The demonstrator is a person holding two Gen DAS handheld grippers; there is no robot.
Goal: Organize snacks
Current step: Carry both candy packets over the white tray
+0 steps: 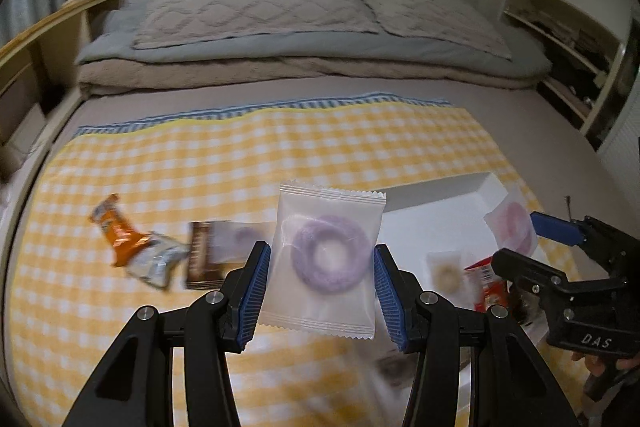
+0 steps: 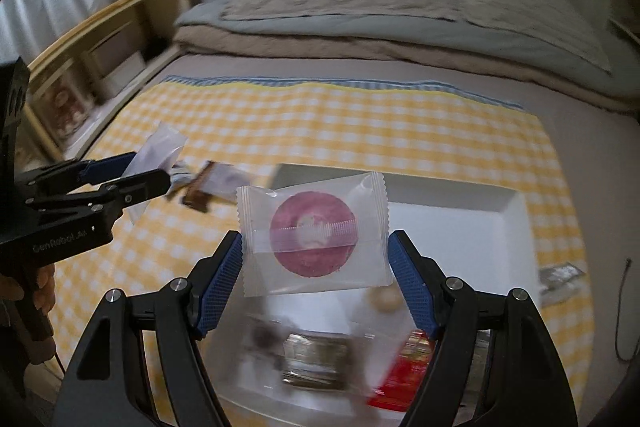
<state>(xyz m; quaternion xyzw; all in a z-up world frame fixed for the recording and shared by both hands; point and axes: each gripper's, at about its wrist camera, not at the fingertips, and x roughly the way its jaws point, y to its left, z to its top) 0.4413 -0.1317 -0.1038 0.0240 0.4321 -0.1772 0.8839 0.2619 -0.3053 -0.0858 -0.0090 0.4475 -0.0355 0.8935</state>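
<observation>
Low centre of the frame, the left hand-held gripper [image 1: 320, 291] pinches a clear packet with a purple ring [image 1: 326, 259]; the right hand-held gripper [image 2: 316, 279] grips a pink-ring packet [image 2: 314, 237] above the white tray [image 2: 460, 215], on the yellow checked cloth [image 1: 200, 163] behind

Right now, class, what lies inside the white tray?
In the white tray: a red packet, a dark wrapped snack and a pale ring snack. The held pink donut packet covers part.
</observation>
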